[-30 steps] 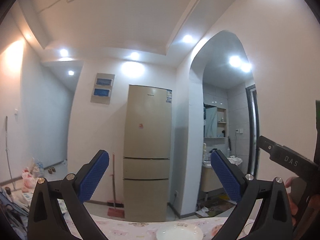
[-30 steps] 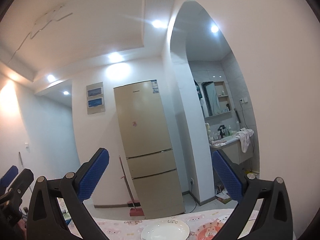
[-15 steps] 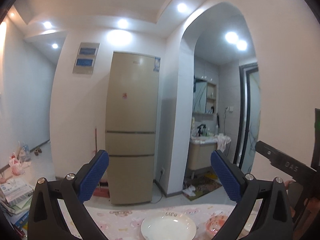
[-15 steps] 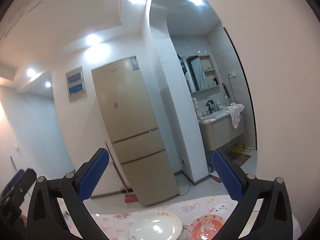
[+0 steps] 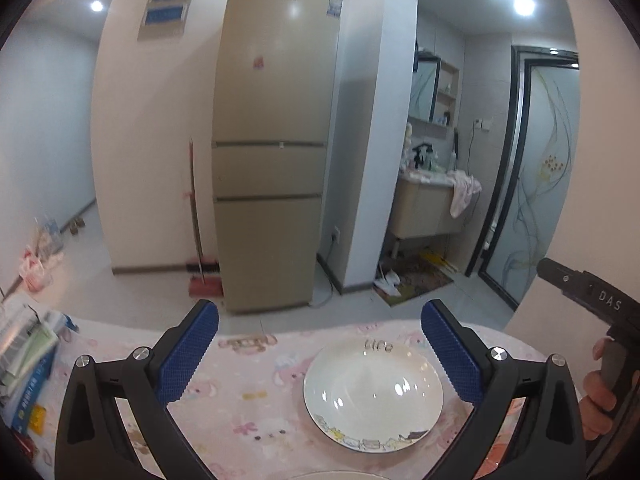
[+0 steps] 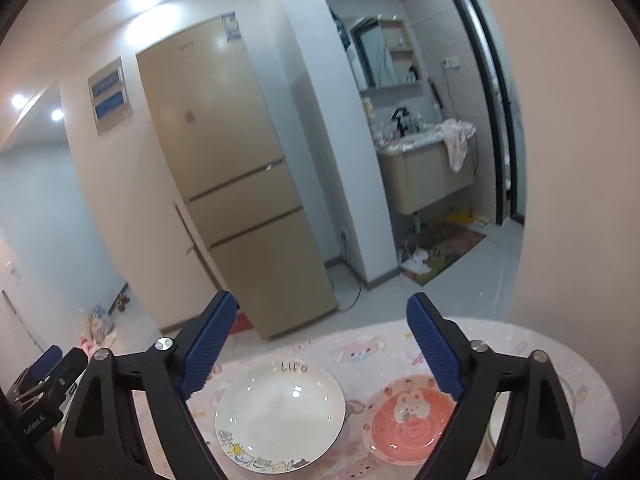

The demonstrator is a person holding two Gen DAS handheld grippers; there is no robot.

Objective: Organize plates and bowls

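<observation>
A white plate [image 5: 374, 396] with cartoon figures on its rim lies on the pink-patterned table [image 5: 248, 392]; it also shows in the right wrist view [image 6: 280, 416]. A pink bowl with a rabbit picture [image 6: 410, 420] sits just right of the plate. My left gripper [image 5: 320, 344] is open and empty, above and short of the plate. My right gripper [image 6: 318, 336] is open and empty, above the plate and bowl. The rim of another white dish [image 5: 336, 475] peeks in at the bottom edge.
A stack of books and papers [image 5: 28, 360] lies at the table's left end. A clear glass item [image 6: 568, 400] stands at the right edge. Beyond the table are a beige fridge [image 5: 272, 152], a broom [image 5: 198, 240] and a washroom alcove [image 5: 436, 200].
Both grippers have tilted down from ceiling and wall toward the table. The plate and pink bowl have come into fuller view. Both stay open.
</observation>
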